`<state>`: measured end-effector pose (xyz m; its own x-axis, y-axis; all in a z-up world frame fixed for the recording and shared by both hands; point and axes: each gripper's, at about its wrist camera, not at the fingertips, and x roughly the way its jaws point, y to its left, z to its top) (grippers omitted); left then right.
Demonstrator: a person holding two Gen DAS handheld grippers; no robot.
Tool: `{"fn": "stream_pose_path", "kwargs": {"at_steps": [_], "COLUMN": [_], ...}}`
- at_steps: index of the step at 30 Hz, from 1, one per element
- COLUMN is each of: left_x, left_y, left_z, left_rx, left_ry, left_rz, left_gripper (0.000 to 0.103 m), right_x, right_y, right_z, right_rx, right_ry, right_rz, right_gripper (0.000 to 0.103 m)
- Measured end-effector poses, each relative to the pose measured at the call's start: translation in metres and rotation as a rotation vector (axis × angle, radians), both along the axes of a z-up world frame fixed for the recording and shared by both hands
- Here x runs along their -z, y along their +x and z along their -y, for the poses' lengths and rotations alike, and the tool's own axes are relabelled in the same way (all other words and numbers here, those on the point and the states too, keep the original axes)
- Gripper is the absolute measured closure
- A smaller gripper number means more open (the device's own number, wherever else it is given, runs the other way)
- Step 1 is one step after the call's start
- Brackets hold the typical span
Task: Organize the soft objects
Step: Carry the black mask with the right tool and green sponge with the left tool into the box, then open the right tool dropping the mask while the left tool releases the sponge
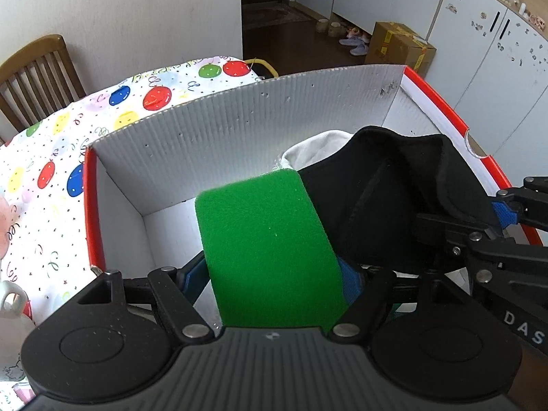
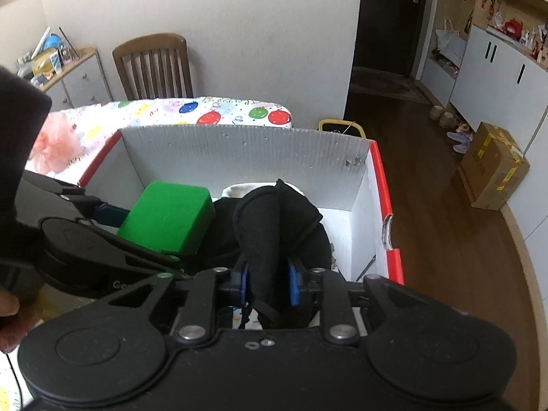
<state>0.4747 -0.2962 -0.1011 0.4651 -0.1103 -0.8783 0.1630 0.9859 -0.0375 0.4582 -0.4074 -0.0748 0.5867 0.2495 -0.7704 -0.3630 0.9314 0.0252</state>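
Over the white corrugated box [image 2: 239, 147], the left gripper [image 1: 274, 281] pinches a green sponge block [image 1: 270, 246] and the right gripper [image 2: 267, 284] squeezes a black padded pouch [image 2: 274, 219], likely so both drop in beside the white cloth [image 1: 318, 150].

sponge [image 2: 167, 219] left of pad [image 2: 277, 226], both inside box [image 2: 239, 150]
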Motion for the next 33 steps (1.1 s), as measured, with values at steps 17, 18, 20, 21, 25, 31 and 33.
{"fn": "stream_pose_path", "kwargs": {"at_steps": [17,18,20,21,25,31,33], "left_x": [-0.015,-0.016,-0.020,-0.022,-0.030,-0.049,-0.056], "left_y": [-0.012,-0.013,-0.017,-0.019,-0.025,-0.042,-0.049], "left_z": [-0.007,-0.007,-0.007,-0.008,-0.010,-0.013,-0.015], "left_rx": [-0.038,-0.036,-0.035,-0.035,-0.036,-0.048,-0.043], "left_ry": [-0.042,-0.041,-0.038,-0.042,-0.069,-0.089,-0.092], "left_rz": [0.043,0.048,0.067,0.074,0.087,0.128,0.145], "left_gripper": [0.024,0.022,0.018,0.018,0.018,0.018,0.018], "right_x": [-0.027,-0.029,-0.033,-0.036,-0.044,-0.060,-0.066], "right_y": [-0.015,-0.016,-0.020,-0.020,-0.027,-0.042,-0.048], "right_z": [0.023,0.024,0.028,0.030,0.036,0.040,0.039], "right_rx": [-0.005,-0.005,-0.006,-0.005,-0.006,-0.019,-0.029], "right_ry": [0.089,0.093,0.107,0.112,0.133,0.158,0.163], "right_rz": [0.029,0.030,0.032,0.035,0.051,0.088,0.102], "right_gripper": [0.040,0.040,0.037,0.035,0.032,0.025,0.021]}}
